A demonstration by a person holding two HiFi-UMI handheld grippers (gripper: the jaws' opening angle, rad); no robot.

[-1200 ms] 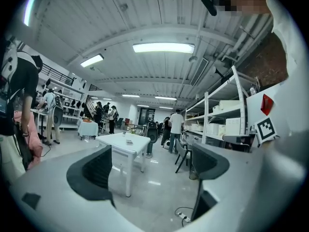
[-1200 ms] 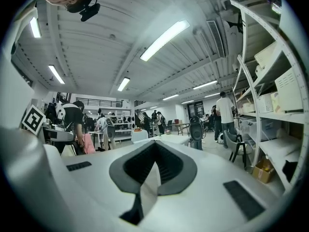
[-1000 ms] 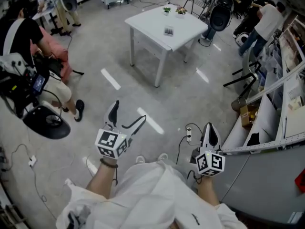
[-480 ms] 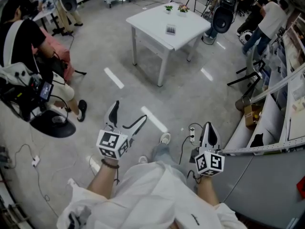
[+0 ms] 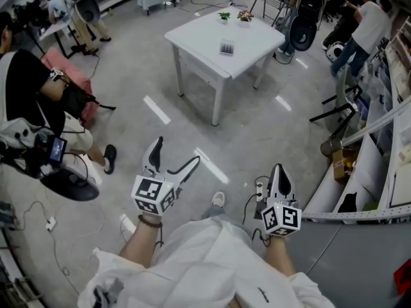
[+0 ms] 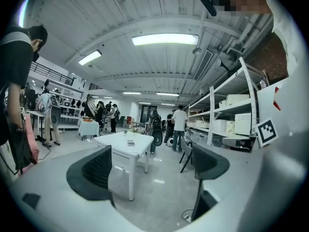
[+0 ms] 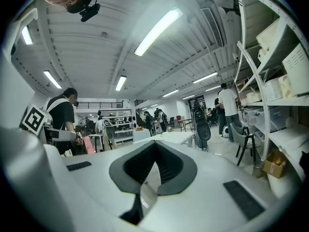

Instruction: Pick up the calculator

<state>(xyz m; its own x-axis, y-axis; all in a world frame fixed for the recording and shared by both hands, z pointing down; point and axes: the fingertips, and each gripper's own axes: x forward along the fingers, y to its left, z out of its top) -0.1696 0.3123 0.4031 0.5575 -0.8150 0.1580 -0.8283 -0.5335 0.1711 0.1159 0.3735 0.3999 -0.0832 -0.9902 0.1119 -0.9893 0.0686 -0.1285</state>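
Head view: the calculator point(image 5: 226, 47) lies on the far white table point(image 5: 257, 40), well apart from both grippers, and is too small to judge its long axis. Left gripper view: the left gripper point(image 6: 152, 167) has its jaws spread, with nothing between them. Right gripper view: the right gripper point(image 7: 153, 164) has its jaws pressed together.

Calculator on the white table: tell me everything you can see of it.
The calculator is a small, flat, pale rectangle with a grid of dark keys, too small to read further. It lies flat on the white table, roughly mid-top, apart from two small potted plants at the far edge. Only the table touches it. The open left tongs and shut right tongs are far from it.
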